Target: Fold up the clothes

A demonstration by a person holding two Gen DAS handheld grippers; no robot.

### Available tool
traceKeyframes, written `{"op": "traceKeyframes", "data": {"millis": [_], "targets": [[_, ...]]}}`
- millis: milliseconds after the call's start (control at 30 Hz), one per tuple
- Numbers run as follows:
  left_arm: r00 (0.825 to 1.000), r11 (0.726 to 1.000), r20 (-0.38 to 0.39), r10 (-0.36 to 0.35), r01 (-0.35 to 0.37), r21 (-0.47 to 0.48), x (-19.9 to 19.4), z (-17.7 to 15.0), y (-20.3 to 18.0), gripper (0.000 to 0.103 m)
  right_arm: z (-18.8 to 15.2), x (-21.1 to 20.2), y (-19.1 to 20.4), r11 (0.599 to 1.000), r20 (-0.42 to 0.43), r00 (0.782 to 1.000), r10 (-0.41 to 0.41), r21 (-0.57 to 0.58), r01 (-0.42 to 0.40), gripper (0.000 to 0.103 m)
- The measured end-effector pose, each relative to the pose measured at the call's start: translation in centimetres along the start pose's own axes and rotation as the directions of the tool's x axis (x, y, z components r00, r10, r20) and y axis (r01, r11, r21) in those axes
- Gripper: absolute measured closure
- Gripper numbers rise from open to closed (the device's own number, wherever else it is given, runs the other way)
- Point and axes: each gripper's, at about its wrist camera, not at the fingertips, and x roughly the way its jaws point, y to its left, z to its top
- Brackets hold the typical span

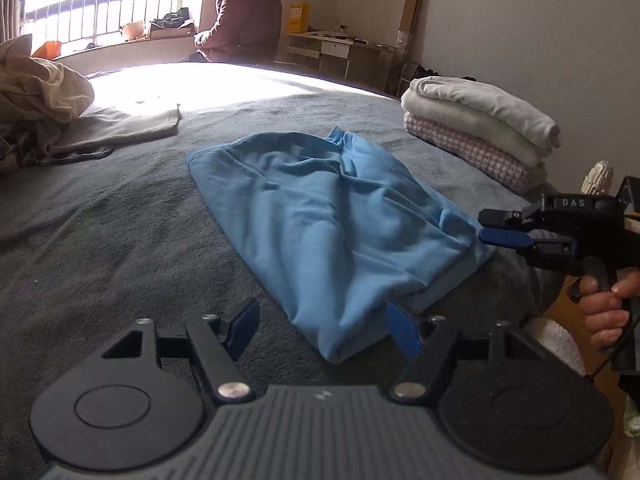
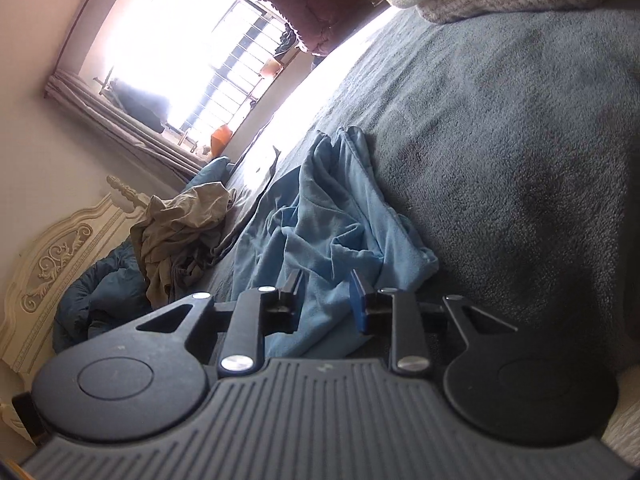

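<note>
A light blue garment (image 1: 328, 216) lies folded into a long strip on the grey blanket (image 1: 120, 220). My left gripper (image 1: 324, 330) is wide open at its near end, and its right blue finger (image 1: 404, 332) touches the garment's near corner. My right gripper (image 1: 486, 228), held by a hand (image 1: 604, 304), is turned on its side at the garment's right edge. In the right wrist view that gripper (image 2: 326, 300) is partly open, with the loose edge of the blue garment (image 2: 320, 220) lying between its fingers.
A stack of folded pale clothes (image 1: 480, 128) sits at the bed's right edge. A heap of unfolded beige and dark clothes (image 1: 40, 96) lies at the far left, beside a flat grey garment (image 1: 132, 124). A person (image 1: 240, 12) sits by the window. A carved headboard (image 2: 52, 264) stands behind the heap.
</note>
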Motion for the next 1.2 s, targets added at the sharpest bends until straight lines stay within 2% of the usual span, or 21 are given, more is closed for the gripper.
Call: {"op": "traceKeyframes", "data": {"millis": [100, 167, 233, 400, 533, 800, 1067, 1200], "targets": [[0.999, 0.999, -0.010, 0.049, -0.049, 0.008, 1.2, -1.4, -0.6, 0.035, 0.5, -0.2, -0.9, 0.995, 0.017, 1.000, -0.005, 0.104, 0.003, 0.076], [0.997, 0.997, -0.012, 0.070, -0.071, -0.012, 1.7, -1.9, -0.5, 0.040, 0.6, -0.3, -1.0, 0.991, 0.020, 1.000, 0.000, 0.132, -0.003, 0.076], [0.997, 0.997, 0.002, 0.076, -0.075, -0.034, 1.8, -2.1, -0.2, 0.041, 0.5, -0.2, -0.9, 0.991, 0.009, 1.000, 0.000, 0.137, -0.001, 0.075], [0.996, 0.995, 0.033, 0.085, -0.083, -0.062, 1.6, -2.1, 0.3, 0.044, 0.2, 0.3, -0.9, 0.992, -0.015, 0.997, -0.076, 0.103, 0.077, 0.072], [0.995, 0.994, 0.035, 0.092, -0.089, -0.057, 1.7, -2.4, 0.4, 0.047, 0.3, 1.0, -1.5, 0.988, -0.036, 0.997, -0.063, 0.136, 0.067, 0.072], [0.995, 0.993, 0.039, 0.093, -0.090, -0.074, 1.7, -2.9, 0.6, 0.051, 1.6, 1.0, -0.8, 0.992, -0.022, 0.998, -0.060, 0.108, 0.062, 0.071], [0.995, 0.993, 0.041, 0.089, -0.086, -0.080, 1.7, -3.0, 0.8, 0.050, 1.1, 1.4, 0.2, 0.997, -0.053, 0.998, -0.033, 0.062, 0.037, 0.069], [0.995, 0.993, 0.046, 0.092, -0.088, -0.077, 1.7, -3.1, 0.7, 0.050, 1.1, 1.9, 1.0, 0.994, -0.055, 0.993, -0.107, -0.014, 0.106, 0.069]]}}
